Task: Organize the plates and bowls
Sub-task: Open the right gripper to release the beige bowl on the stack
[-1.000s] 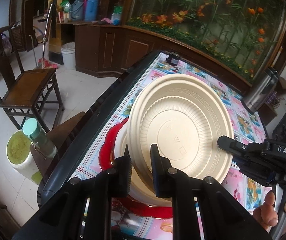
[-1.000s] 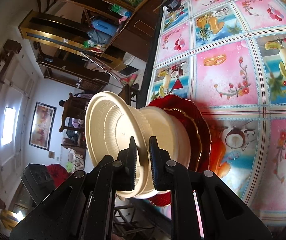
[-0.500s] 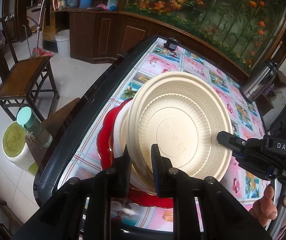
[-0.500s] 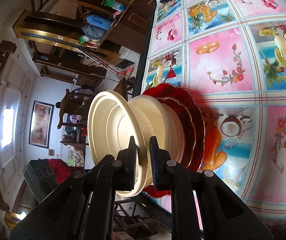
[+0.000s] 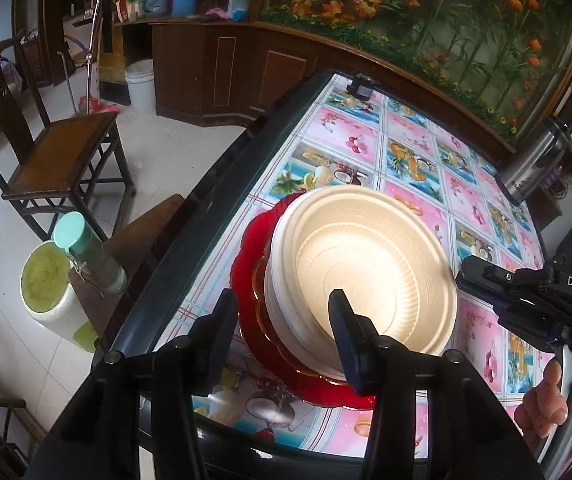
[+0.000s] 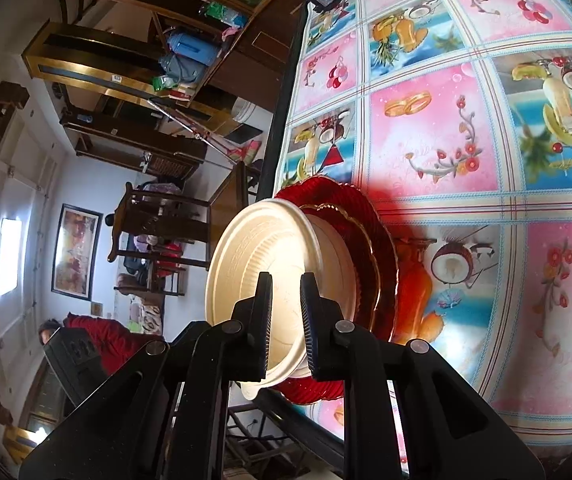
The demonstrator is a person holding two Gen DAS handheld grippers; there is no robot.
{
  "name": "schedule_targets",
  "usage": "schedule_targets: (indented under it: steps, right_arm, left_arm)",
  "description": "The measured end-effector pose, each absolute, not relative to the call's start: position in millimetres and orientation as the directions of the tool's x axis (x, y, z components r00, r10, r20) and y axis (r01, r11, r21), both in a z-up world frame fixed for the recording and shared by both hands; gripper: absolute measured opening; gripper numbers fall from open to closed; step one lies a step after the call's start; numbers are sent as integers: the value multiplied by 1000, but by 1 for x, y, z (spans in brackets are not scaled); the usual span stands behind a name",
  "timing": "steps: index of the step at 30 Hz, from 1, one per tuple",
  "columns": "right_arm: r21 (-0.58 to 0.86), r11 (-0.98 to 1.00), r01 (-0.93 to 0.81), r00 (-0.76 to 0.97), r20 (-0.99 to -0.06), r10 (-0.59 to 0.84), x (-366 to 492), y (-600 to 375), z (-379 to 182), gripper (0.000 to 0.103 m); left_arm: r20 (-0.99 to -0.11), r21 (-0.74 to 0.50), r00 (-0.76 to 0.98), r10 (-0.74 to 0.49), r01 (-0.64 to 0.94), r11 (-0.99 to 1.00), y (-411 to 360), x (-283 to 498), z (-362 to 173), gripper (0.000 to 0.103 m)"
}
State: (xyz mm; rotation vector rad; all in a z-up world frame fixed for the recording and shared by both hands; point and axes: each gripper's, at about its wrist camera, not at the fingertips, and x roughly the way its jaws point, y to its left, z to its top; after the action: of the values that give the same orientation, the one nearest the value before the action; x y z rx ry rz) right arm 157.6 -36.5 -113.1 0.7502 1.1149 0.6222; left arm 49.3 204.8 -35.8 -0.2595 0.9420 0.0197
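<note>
The cream plate sits on top of a stack near the left edge of the bench: under it a white bowl, then a small amber-rimmed red dish, then a wide red plate flat on the patterned cloth. The whole pile stands close to the bench's near-left corner.

The left gripper has just been opening; its fingers are now spread, one on each side of the stack's near edge, and neither pad presses on the rim. In the right wrist view the right gripper has its fingers nearly pressed together on the cream plate's near rim, pinching it.

The cream plate looks like moulded pulp or thin plastic, so I judge it to be very light and a little flexible, with a ribbed wall and an embossed flat rim that should give good friction. The rim is the only sensible place to hold it; a pinch there will bend it slightly but is unlikely to crack it. The red pieces look like glass or hard glossy plastic: heavier, stiff, slippery and liable to chip, so they would want a firm grip on the edge. With the stack this near the bench edge, a sideways nudge could topple it.
</note>
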Motion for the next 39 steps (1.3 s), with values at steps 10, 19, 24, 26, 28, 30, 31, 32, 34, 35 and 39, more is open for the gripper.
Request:
schedule_targets:
  steps: [10,19,24,26,28,30,31,32,34,35,39]
  right_arm:
    - [797,601,-68,341,-547,765,156,-40,-113,16]
    - [792,603,-92,342,-544,767,151,-41,-109,16]
    - [791,600,-122,342,-534,773,148,-43,-106,22]
    - [779,609,-149,351,-534,769,143,-43,-104,32]
    - [763,616,-194,358,-530,769,137,-42,-100,33]
    - [739,624,-255,370,-522,769,129,-41,-96,33]
    - [726,630,-276,378,-521,766,125,-41,-94,33]
    - [704,641,-307,394,-519,759,120,-41,-92,33]
    - [667,653,-359,421,-509,751,111,-40,-88,33]
    - [648,655,-389,430,-501,751,105,-39,-86,33]
    - [577,657,-485,462,-469,753,85,-36,-79,33]
  left_arm:
    - [-741,-39,666,89,-175,984,194,38,-19,47]
    - [-691,6,711,131,-175,984,179,29,-7,53]
    - [-673,7,726,142,-186,983,176,24,-3,61]
    - [-658,6,738,150,-194,981,174,20,-1,66]
    - [-641,6,752,155,-197,980,172,16,1,74]
    - [-618,9,771,156,-191,981,169,11,1,82]
    - [-608,13,778,157,-188,982,167,10,0,82]
    - [-600,16,784,157,-184,983,164,7,0,82]
    - [-607,15,782,141,-166,986,159,7,-3,83]
    - [-615,9,778,127,-155,988,157,8,-5,83]
    - [-610,-19,783,117,-162,987,153,-1,-12,83]
